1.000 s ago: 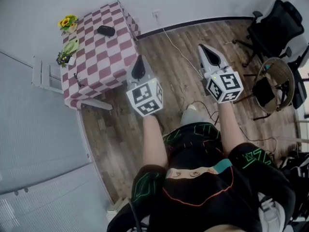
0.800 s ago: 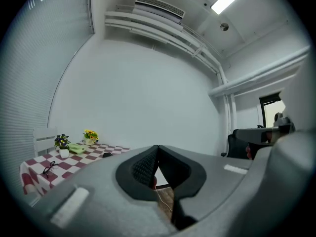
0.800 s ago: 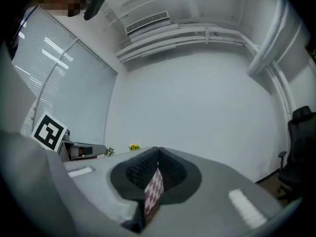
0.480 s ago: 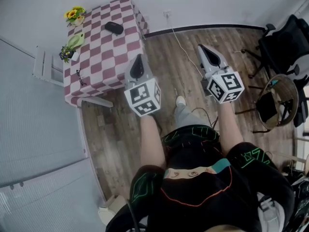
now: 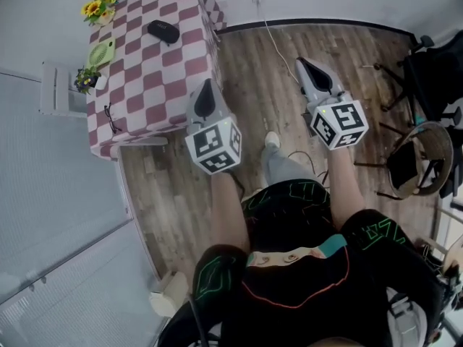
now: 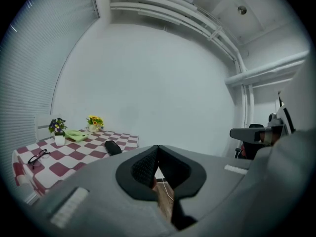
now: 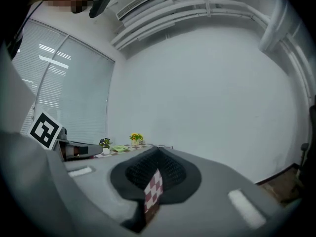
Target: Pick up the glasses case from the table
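Note:
The black glasses case point(image 5: 163, 30) lies near the far edge of the red-and-white checkered table point(image 5: 155, 71). In the left gripper view the glasses case point(image 6: 112, 147) shows ahead and to the left. My left gripper point(image 5: 206, 87) hangs in the air off the table's near right corner, well short of the case. Its jaws point(image 6: 158, 148) are shut with nothing in them. My right gripper point(image 5: 302, 62) is out over the wood floor to the right of the table, also shut and empty point(image 7: 157, 150).
On the table are a pair of glasses point(image 5: 110, 118), a green dish point(image 5: 103, 51), a small potted plant point(image 5: 85, 80) and yellow flowers point(image 5: 98, 7). A white cable point(image 5: 278, 56) runs across the floor. An office chair point(image 5: 434, 63) and a round wicker seat point(image 5: 419, 157) stand at the right.
The person has stepped forward, and both grippers have moved toward the table and a little lower. The table now sits closer to the left gripper. Both jaws have stayed shut.

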Action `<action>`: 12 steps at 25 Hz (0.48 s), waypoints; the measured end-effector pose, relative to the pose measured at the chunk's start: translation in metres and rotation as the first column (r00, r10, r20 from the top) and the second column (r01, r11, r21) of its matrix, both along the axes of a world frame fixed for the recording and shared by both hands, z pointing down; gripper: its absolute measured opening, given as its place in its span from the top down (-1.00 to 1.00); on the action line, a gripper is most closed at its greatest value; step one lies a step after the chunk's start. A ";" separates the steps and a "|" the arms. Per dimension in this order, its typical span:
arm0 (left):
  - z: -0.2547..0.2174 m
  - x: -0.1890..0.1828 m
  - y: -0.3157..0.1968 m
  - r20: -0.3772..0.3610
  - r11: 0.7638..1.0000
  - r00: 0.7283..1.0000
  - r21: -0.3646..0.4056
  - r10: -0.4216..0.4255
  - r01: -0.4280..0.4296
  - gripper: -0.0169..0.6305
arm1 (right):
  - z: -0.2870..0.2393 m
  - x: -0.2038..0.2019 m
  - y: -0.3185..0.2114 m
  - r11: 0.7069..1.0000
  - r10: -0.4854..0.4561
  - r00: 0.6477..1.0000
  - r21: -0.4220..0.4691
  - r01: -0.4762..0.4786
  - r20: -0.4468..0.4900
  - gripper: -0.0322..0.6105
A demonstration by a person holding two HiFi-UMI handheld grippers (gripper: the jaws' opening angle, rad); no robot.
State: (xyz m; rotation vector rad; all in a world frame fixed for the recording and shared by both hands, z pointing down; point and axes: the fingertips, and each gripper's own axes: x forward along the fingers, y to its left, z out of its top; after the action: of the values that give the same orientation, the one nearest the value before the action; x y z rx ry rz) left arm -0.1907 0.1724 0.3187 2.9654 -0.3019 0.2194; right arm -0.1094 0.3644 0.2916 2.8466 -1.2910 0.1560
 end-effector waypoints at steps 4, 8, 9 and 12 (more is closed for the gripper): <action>0.005 0.047 0.005 0.021 1.000 1.000 -0.002 0.014 -0.014 0.92 | 0.011 0.047 0.000 1.000 0.007 1.000 -0.022 -0.006 0.026 0.89; -0.001 0.095 0.009 0.017 0.999 0.999 0.011 0.032 -0.032 0.92 | 0.011 0.094 0.004 1.000 0.012 1.000 -0.008 -0.012 0.024 0.89; -0.004 0.107 0.011 0.016 0.999 0.999 0.017 0.037 -0.037 0.92 | 0.009 0.106 0.007 1.000 0.013 1.000 0.004 -0.014 0.023 0.89; -0.015 0.139 0.016 -0.001 0.998 0.999 0.032 0.051 -0.051 0.92 | -0.001 0.140 0.014 0.999 0.016 1.000 0.047 -0.017 0.016 0.89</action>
State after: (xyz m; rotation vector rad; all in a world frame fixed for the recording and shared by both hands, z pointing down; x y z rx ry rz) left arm -0.0513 0.1888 0.3039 3.0075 -0.2322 0.2205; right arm 0.0304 0.3789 0.2907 2.9017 -1.2918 0.1511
